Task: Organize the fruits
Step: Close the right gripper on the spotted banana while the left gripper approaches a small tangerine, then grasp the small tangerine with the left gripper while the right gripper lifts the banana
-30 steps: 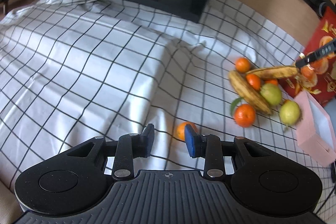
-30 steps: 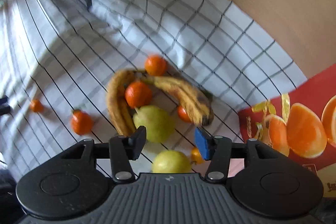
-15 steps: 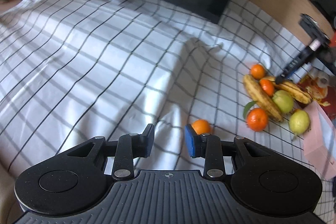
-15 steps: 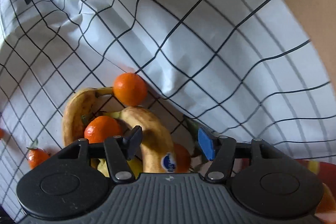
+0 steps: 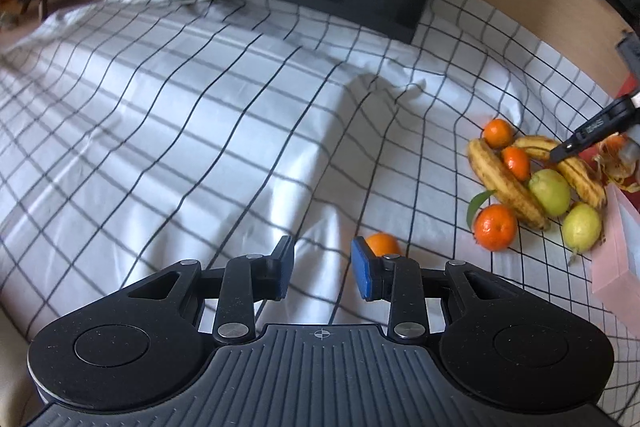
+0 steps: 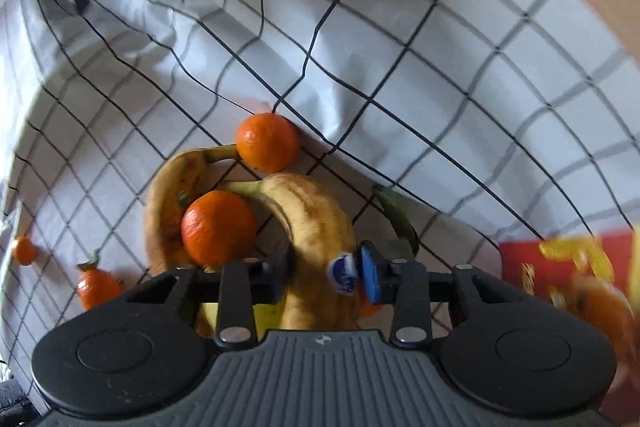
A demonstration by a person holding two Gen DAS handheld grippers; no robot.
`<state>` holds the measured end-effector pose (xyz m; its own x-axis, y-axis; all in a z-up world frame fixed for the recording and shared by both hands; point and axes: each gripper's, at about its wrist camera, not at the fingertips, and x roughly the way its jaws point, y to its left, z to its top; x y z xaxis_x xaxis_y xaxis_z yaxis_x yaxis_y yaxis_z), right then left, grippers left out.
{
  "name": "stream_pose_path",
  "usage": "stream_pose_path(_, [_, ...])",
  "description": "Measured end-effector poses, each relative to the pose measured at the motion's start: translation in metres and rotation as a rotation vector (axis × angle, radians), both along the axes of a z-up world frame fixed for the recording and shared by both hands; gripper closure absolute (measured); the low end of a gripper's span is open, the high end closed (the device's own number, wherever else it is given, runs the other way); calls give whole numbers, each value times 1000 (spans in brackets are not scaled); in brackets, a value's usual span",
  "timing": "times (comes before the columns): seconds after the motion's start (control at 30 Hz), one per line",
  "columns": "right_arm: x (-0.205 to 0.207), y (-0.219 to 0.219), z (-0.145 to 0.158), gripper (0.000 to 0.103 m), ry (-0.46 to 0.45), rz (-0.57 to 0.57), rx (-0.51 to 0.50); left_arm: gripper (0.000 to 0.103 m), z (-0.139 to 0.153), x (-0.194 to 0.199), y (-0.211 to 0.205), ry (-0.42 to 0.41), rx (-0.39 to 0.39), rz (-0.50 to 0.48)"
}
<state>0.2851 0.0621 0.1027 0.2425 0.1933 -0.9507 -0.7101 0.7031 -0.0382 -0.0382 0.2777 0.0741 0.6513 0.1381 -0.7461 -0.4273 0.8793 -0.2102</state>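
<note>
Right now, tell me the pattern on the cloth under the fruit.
White cloth with a black grid of thin lines; left wrist view shows it best.

Soft daylight is cast across the checked cloth (image 5: 200, 131), with long shadows. Grid lines are bent by fisheye distortion; the red box (image 6: 568, 267) is motion-blurred.

I count four mandarins (image 5: 495, 227), two bananas (image 5: 505, 183) and two pears (image 5: 549, 191), all right of my left jaws.
</note>
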Motion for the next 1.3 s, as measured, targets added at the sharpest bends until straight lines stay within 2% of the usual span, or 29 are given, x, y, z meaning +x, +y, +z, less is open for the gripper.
stream_pose_path(0.2, [-38,-51,28,68,36,-121,240,68,-2,21,-11,5,28,-116])
stream_pose_path(0.33, [-73,-72,29,68,67,-181,347,68,-7,36,-19,17,21,-153])
stream_pose_path(0.53, [-123,-101,-2,68,173,-260,408,68,-7,42,-33,6,62,-212])
stream_pose_path(0.67, [-157,-115,-31,68,222,-309,396,68,2,49,-53,-30,74,-351])
stream_pose_path(0.77, [-177,-125,-46,68,231,-358,415,68,1,59,-68,-35,70,-408])
stream_pose_path(0.93, [-197,-127,-56,68,148,-415,429,64,-1,64,-76,-13,61,-454])
stream_pose_path(1.1, [-207,-112,-60,68,47,-405,386,65,-2,51,-49,20,161,-372])
stream_pose_path(1.3, [-223,-96,-56,66,-99,-370,325,65,-9,46,-38,82,210,-422])
